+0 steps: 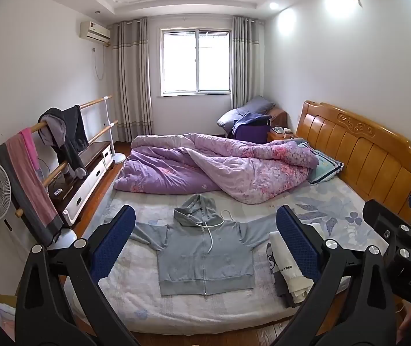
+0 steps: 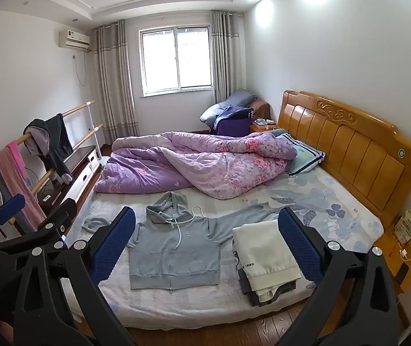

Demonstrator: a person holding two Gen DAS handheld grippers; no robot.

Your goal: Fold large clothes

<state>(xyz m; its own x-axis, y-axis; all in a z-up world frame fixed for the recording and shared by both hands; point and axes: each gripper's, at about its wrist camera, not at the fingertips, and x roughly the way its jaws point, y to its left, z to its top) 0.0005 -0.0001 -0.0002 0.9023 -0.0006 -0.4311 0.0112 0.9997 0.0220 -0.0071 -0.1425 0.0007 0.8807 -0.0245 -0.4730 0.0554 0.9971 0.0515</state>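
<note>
Hoodie flat on bed, both grippers empty, jaws wide apart.

Grey-blue zip hoodie (image 1: 205,256) lies face up on the bed (image 1: 335,210), sleeves spread out, hood toward the purple quilt (image 1: 220,167), hem toward the near bed edge. Folded clothes stack (image 2: 263,262), white piece on top, sits just beside the hoodie on the headboard (image 2: 349,150) side. Left gripper (image 1: 205,248) and right gripper (image 2: 208,248) hover off the near edge, above the hoodie, jaws fully apart, nothing between them, touching nothing.
</note>
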